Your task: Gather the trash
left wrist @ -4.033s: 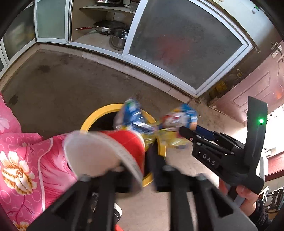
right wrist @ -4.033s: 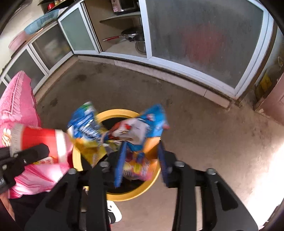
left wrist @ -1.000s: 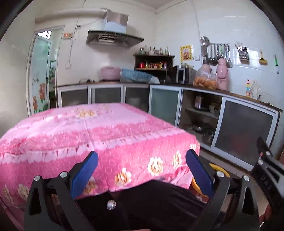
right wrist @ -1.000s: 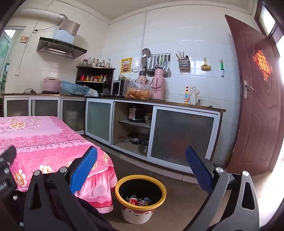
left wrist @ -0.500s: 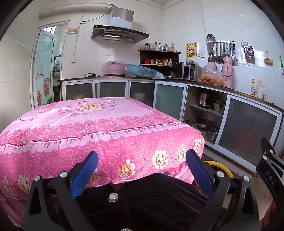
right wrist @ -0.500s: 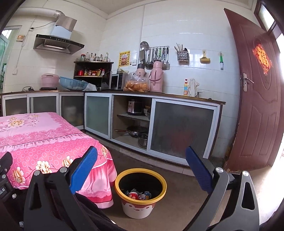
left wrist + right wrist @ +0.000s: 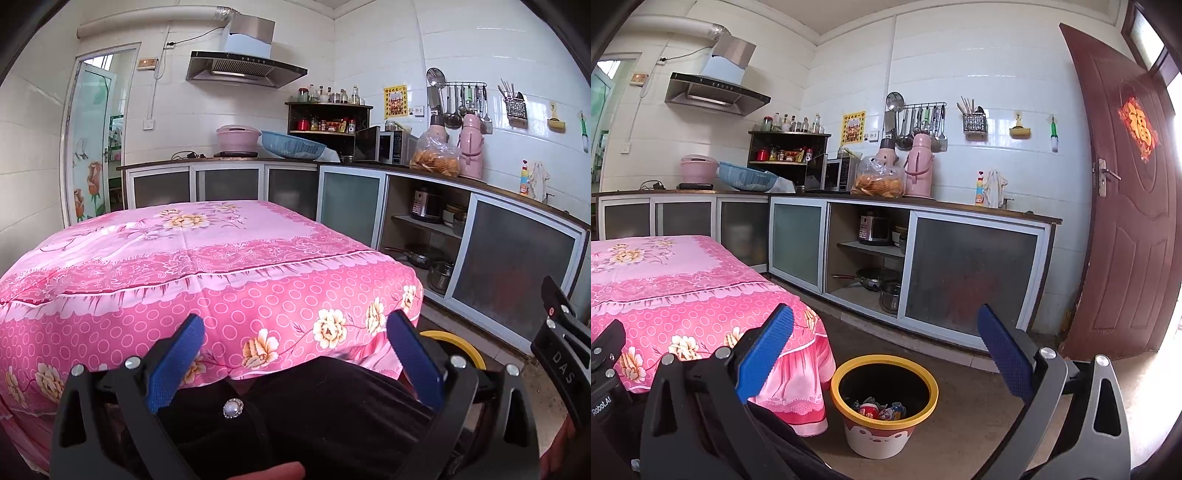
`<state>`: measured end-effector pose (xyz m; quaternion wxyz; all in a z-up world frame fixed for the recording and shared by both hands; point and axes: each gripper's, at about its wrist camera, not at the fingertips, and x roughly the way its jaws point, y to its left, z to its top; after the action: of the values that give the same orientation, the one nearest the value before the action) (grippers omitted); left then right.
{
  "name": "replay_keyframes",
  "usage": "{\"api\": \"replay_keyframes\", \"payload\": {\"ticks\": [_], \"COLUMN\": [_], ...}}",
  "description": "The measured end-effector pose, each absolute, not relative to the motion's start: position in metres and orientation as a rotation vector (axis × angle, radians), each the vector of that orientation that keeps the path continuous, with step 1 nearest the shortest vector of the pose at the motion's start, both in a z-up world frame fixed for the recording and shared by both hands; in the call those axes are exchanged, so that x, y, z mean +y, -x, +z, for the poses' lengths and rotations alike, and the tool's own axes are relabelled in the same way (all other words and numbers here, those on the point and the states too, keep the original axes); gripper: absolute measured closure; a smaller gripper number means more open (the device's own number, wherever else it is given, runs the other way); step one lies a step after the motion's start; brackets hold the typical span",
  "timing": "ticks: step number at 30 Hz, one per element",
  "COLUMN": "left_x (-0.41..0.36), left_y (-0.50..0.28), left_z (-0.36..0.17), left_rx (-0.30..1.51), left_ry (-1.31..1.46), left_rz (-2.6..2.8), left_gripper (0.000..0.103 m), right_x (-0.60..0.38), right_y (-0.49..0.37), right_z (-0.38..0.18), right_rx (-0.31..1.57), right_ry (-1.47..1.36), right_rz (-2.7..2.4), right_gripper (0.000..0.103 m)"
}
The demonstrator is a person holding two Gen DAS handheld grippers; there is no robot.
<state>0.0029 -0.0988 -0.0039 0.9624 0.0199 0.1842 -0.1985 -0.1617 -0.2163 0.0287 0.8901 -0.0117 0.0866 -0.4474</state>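
Note:
A yellow-rimmed waste bin [image 7: 884, 439] stands on the floor beside the table; a red cup [image 7: 868, 410] and snack wrappers [image 7: 892, 411] lie inside it. My right gripper [image 7: 885, 325] is held above and behind the bin, open, with nothing between its blue pads [image 7: 764, 352]. My left gripper [image 7: 294, 332] is open too and empty, level with the front edge of the pink flowered tablecloth [image 7: 192, 254]. Only a sliver of the bin's yellow rim [image 7: 456, 341] shows in the left wrist view. The tabletop holds no trash that I can see.
The person's dark clothing [image 7: 314, 410] fills the bottom of the left wrist view. Kitchen cabinets [image 7: 971, 269] with pots run along the back wall. A brown door [image 7: 1130, 221] stands ajar at right. Bare concrete floor [image 7: 979, 417] lies around the bin.
Four seconds ago both grippers held the cup and wrappers over the bin; that trash now lies inside it. Since then both grippers rose and pulled back, open and empty.

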Motion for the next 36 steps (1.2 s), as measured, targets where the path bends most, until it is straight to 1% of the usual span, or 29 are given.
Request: {"api": "replay_keyframes", "payload": {"ticks": [16, 36], "left_x": [-0.102, -0.108], "left_y": [-0.001, -0.015], "left_z": [-0.006, -0.015], "left_rx": [0.394, 0.457], "left_ry": [-0.039, -0.044], "left_rz": [-0.452, -0.453], "left_gripper": [0.008, 0.008], "right_x": [-0.215, -0.230], "right_y": [0.164, 0.155], "right_z": [0.030, 0.023], "right_rx": [0.179, 0.258], "right_ry": [0.027, -0.014], "right_rz": [-0.934, -0.932], "right_gripper": [0.008, 0.008]}}
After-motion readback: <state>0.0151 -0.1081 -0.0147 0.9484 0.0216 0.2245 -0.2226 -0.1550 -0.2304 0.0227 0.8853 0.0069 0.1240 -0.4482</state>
